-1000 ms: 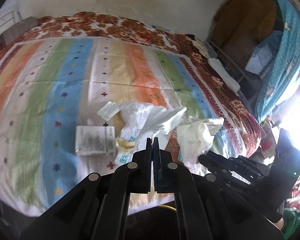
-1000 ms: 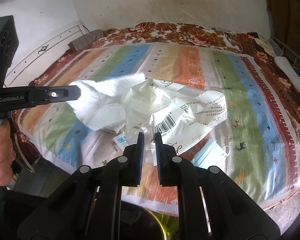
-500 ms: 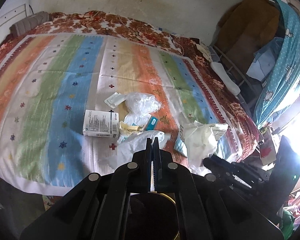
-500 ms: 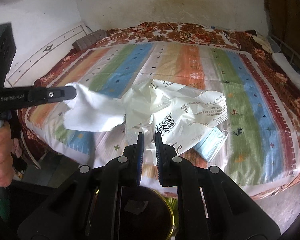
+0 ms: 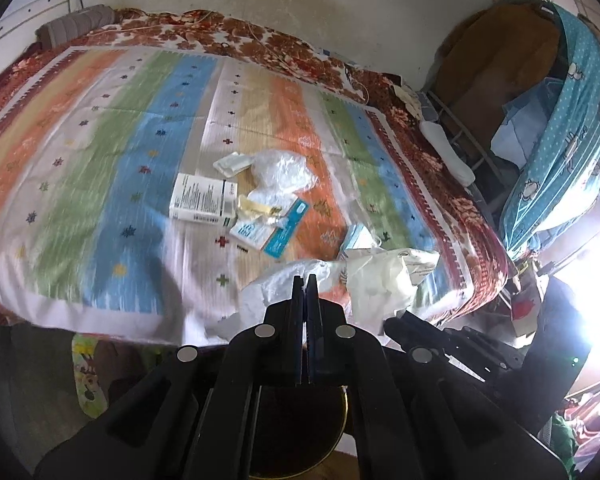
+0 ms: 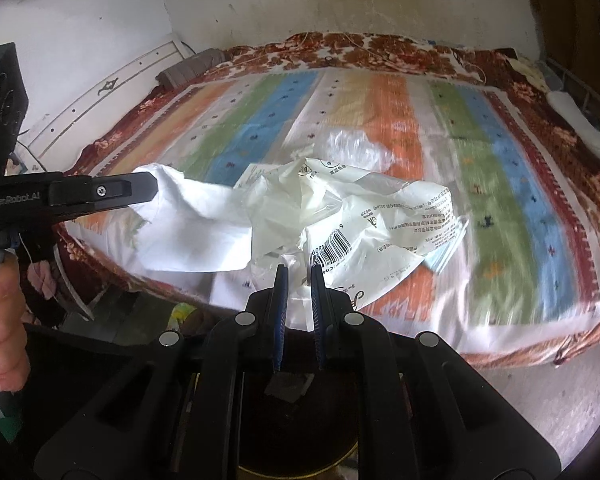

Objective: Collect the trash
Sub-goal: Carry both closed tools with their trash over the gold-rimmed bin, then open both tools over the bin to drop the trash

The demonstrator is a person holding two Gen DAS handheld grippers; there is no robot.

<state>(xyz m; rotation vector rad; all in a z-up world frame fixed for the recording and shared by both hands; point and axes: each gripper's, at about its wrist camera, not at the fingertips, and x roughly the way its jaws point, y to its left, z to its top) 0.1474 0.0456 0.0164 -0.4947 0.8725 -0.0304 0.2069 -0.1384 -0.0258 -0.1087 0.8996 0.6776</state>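
Clamping crumpled wrappers: left gripper (image 5: pixel 305 280) and right gripper (image 6: pixel 299 272).

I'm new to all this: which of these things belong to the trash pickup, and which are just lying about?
Job:
left gripper holding white plastic sheet
right gripper holding printed bag
bin
white box
clear bag

Lying about:
striped bedspread
grey roll

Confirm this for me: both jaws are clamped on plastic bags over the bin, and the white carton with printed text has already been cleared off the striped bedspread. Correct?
Not quite. The white carton has not been cleared; the left wrist view shows it lying on the striped bedspread beside other wrappers. The rest holds: the left gripper and right gripper are each clamped on a plastic bag above the bin.
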